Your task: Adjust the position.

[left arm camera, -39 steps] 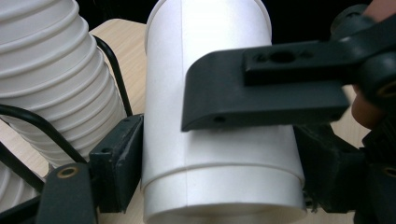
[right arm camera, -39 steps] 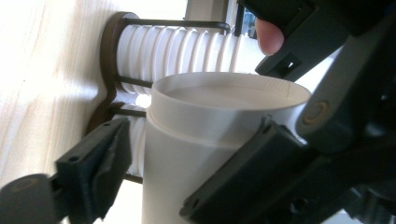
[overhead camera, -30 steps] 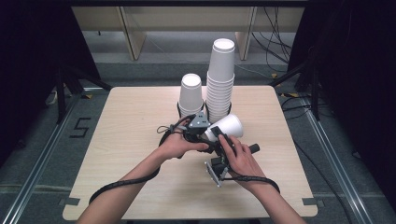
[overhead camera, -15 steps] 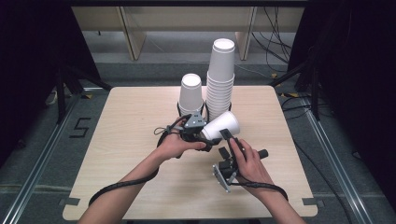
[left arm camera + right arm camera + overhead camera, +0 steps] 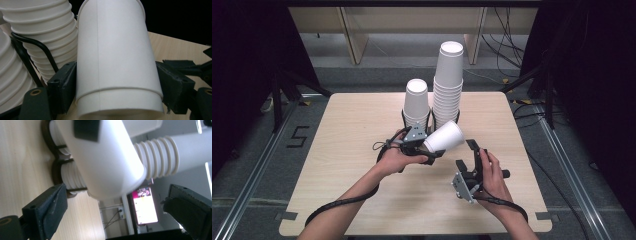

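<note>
A white paper cup (image 5: 443,137) (image 5: 117,55) lies tilted above the table, wide end toward the right. My left gripper (image 5: 426,148) (image 5: 115,90) is shut on it, one pad on each side of its narrower end. That cup's far end (image 5: 107,165) looms ahead in the right gripper view. My right gripper (image 5: 466,155) (image 5: 115,217) stands open to the right of the cup and apart from it. Its jaws have just been closing a little, with nothing between them.
Two stacks of white cups stand in a black wire holder (image 5: 430,120) at the table's far middle: a tall stack (image 5: 448,85) and a shorter stack (image 5: 417,102). They are just behind the held cup. The wooden table (image 5: 337,150) has bare room left and right.
My right gripper has drawn back from the cup, toward the right and the near edge. The left gripper still holds the cup in much the same place.
</note>
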The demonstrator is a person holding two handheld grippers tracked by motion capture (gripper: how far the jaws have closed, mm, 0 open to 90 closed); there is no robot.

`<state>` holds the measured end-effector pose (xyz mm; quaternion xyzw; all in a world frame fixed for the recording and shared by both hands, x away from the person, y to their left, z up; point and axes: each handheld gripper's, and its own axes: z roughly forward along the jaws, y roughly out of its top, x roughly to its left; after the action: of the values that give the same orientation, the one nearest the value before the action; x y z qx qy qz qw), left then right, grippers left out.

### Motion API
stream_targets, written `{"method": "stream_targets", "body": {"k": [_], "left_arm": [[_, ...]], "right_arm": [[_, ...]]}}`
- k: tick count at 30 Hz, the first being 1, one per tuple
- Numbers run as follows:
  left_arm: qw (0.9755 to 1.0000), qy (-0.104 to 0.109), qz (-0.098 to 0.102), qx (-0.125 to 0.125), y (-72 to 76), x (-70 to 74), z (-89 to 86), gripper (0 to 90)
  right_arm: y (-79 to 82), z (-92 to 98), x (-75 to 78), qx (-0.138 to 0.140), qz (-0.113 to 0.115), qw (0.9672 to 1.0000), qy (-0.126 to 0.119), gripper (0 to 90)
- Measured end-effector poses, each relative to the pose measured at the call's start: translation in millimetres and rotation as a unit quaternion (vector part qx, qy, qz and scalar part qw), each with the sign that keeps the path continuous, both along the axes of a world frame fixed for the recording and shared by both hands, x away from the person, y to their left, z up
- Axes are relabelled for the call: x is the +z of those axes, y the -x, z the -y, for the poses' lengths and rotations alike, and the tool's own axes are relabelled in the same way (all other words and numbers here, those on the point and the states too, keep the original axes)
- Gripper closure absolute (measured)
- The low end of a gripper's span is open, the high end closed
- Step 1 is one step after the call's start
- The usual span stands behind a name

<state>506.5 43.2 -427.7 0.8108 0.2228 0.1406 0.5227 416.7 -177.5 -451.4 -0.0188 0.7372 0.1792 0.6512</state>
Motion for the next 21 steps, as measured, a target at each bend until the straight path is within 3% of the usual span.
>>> {"method": "stream_targets", "body": {"k": [2,3,4,6,7,11,13,14,15,17,18,19,20,21], "left_arm": [[1.0000,0.003,-0.001,0.002,-0.2,-0.6,-1.3,23.1],[1.0000,0.003,0.000,0.002,-0.4,-0.4,-1.8,23.1],[1.0000,0.004,-0.002,0.002,-0.6,-0.3,-2.4,23.0],[1.0000,0.005,-0.002,0.003,-0.6,-0.5,-2.3,23.1],[1.0000,0.006,-0.003,0.004,-0.5,-0.7,-2.0,23.0],[1.0000,0.006,-0.006,0.001,-1.2,-1.8,-1.3,23.0],[1.0000,0.004,-0.008,0.003,-1.3,-1.6,-1.3,23.0],[0.9999,0.004,-0.009,0.003,-1.7,-1.7,-1.5,23.0],[0.9999,0.004,-0.010,0.004,-2.0,-1.7,-1.8,23.0],[0.9999,0.004,-0.010,0.006,-2.5,-1.8,-2.1,23.0],[0.9999,0.003,-0.010,0.005,-2.6,-1.8,-2.2,23.0],[0.9999,0.002,-0.010,0.006,-2.6,-1.6,-2.1,23.0],[0.9999,0.003,-0.010,0.006,-2.6,-1.5,-2.0,23.0],[0.9999,0.003,-0.009,0.005,-2.5,-1.4,-1.8,23.0]], "right_arm": [[-1.0,2.5,-0.3,-0.008,-0.012,0.9992,-0.037,5.0],[-0.5,3.0,-0.1,-0.013,-0.018,0.9988,-0.043,5.0],[-2.5,3.5,1.8,-0.009,-0.011,0.9993,-0.034,5.0],[-3.5,4.6,0.8,-0.014,-0.024,0.9980,-0.057,5.1],[-3.3,4.9,0.7,-0.017,-0.043,0.9956,-0.082,5.1],[-4.4,6.0,-1.7,-0.023,-0.081,0.9867,-0.139,5.5],[-5.4,6.9,-1.4,-0.022,-0.103,0.9780,-0.180,5.9],[-5.9,7.5,-0.8,-0.022,-0.116,0.9703,-0.211,6.1],[-6.2,8.5,0.3,-0.023,-0.135,0.9601,-0.244,6.1],[-7.4,10.8,2.3,-0.025,-0.162,0.9374,-0.307,6.3],[-7.4,11.5,2.4,-0.029,-0.177,0.9235,-0.339,6.3],[-8.6,13.3,3.5,-0.027,-0.183,0.9156,-0.357,6.3],[-10.5,15.2,4.3,-0.022,-0.193,0.9042,-0.380,6.3],[-10.4,15.4,4.3,-0.025,-0.206,0.8892,-0.407,6.2]]}}
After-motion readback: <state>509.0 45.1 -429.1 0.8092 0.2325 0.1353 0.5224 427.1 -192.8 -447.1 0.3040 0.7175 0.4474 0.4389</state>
